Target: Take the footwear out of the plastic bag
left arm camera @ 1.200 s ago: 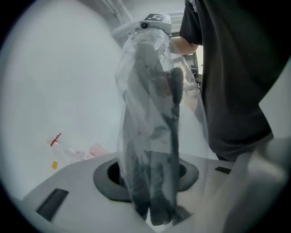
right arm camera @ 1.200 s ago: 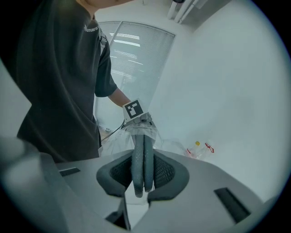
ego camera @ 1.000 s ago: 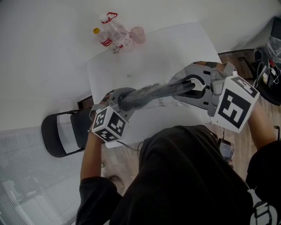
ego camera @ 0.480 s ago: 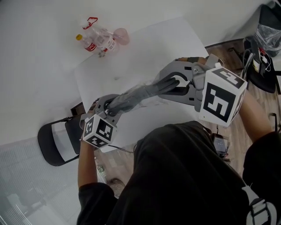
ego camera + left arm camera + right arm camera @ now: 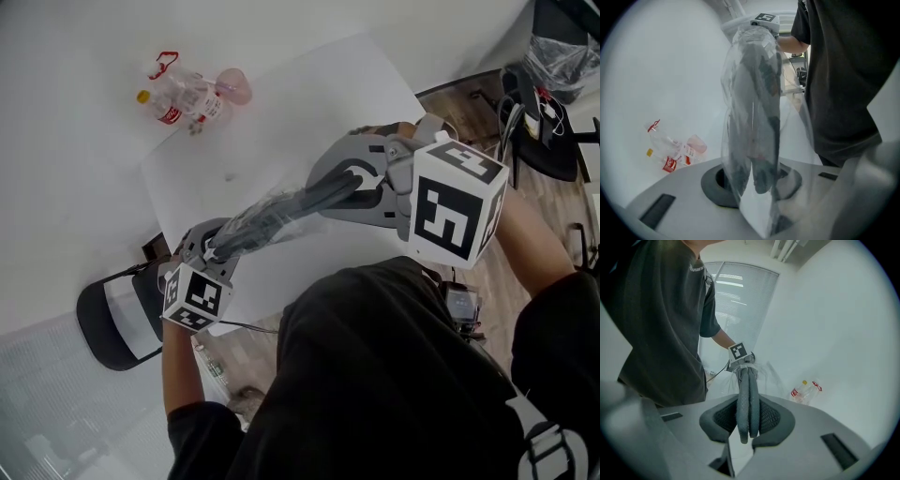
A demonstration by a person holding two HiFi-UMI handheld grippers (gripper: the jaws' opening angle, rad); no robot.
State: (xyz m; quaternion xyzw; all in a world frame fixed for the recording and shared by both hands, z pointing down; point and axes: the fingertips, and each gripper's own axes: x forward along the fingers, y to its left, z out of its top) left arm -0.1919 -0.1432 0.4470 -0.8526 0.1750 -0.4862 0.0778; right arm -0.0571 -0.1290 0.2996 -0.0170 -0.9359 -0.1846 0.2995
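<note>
A pair of dark grey slippers in a clear plastic bag hangs stretched between my two grippers above the white table. My right gripper is shut on one end of the slippers, whose two soles stand pressed between its pads. My left gripper holds the other end: its jaws have just been closing, and the bag's end is pinched between them. The slippers' far part stays inside the bag. In the left gripper view the bundle runs up to the right gripper's marker cube.
Several plastic bottles and a pink cup lie at the table's far left corner. A black chair stands left of the table. A black bag with cables sits on the wooden floor at the right.
My left gripper has sunk toward the lower left with the bag's end, so the bundle spans a longer stretch. The right gripper keeps its hold on the slippers.
</note>
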